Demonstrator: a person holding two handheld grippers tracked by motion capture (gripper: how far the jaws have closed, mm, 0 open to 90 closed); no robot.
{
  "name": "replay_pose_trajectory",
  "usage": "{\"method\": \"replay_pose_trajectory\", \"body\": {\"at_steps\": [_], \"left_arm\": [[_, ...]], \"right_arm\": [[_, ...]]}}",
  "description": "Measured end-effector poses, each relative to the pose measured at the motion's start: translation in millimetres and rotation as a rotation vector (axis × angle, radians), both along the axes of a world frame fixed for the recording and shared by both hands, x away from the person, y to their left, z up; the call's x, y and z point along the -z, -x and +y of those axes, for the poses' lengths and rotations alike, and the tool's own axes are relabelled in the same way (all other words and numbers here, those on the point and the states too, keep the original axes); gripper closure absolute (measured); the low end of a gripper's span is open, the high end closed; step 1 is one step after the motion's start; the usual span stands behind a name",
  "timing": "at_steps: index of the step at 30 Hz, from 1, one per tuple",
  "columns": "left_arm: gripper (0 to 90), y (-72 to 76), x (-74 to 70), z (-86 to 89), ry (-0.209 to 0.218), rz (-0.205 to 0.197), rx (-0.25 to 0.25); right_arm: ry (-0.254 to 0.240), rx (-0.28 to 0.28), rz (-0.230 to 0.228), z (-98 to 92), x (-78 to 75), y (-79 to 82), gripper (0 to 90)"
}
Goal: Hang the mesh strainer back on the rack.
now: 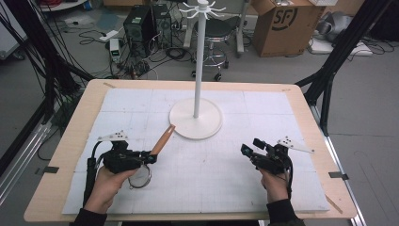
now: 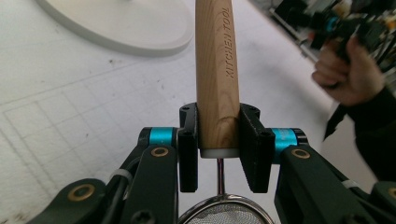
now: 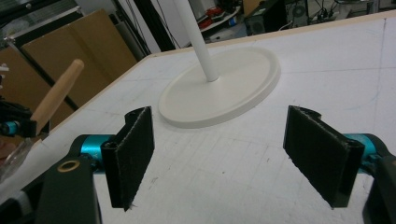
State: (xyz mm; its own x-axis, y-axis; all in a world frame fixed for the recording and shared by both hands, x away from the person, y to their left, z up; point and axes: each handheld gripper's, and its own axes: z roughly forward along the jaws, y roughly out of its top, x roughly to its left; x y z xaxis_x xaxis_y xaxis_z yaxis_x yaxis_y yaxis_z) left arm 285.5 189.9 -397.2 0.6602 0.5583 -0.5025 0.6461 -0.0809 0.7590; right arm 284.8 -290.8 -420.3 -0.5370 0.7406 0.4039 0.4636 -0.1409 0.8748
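The left gripper (image 2: 217, 149) is clamped on the lower end of the wooden handle (image 2: 217, 70) of a small mesh strainer (image 1: 140, 176), its pads pressing the wood from both sides just above the white collar where the metal stem begins. In the high view the handle slants up and away toward the white rack (image 1: 199, 56), while the wire bowl hangs below the hand, close over the white mat (image 1: 226, 174). The rack's round base (image 1: 195, 123) sits just beyond the handle's tip, and its ring of hooks (image 1: 203, 8) stands high on the pole. The right gripper (image 3: 224, 154) hovers with its jaws spread wide and nothing between them, over the mat, near that base. The work in hand looks like hanging the strainer on a hook. To do it well, the grip so near the bowl end probably calls for a slow lift, keeping the handle from twisting between the pads; I cannot tell whether the handle's tip has a loop or hole. The free gripper could steady the pole or the bowl.
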Motion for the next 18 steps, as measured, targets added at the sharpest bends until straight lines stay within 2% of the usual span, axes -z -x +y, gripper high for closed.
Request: {"method": "replay_pose_trajectory", "body": {"at_steps": [3,8,12,18], "left_arm": [[71.2,-4.5,-10.0,1.8,0.065,0.006,0.003],[71.2,-10.9,-27.4,1.7,0.117,-0.030,0.003],[71.2,-16.6,-40.4,0.3,0.138,-0.050,-0.008],[71.2,-26.3,-61.7,-4.7,0.164,-0.084,-0.030]], "right_arm": [[0.000,-0.004,0.003,0.3,0.3,-0.1,23.8],[-0.010,-0.007,0.002,-1.3,0.7,-1.9,23.8],[-0.019,-0.005,-0.001,-2.9,0.9,-1.6,23.8],[-0.007,-0.012,-0.001,-7.7,4.7,-4.3,23.8]]}}
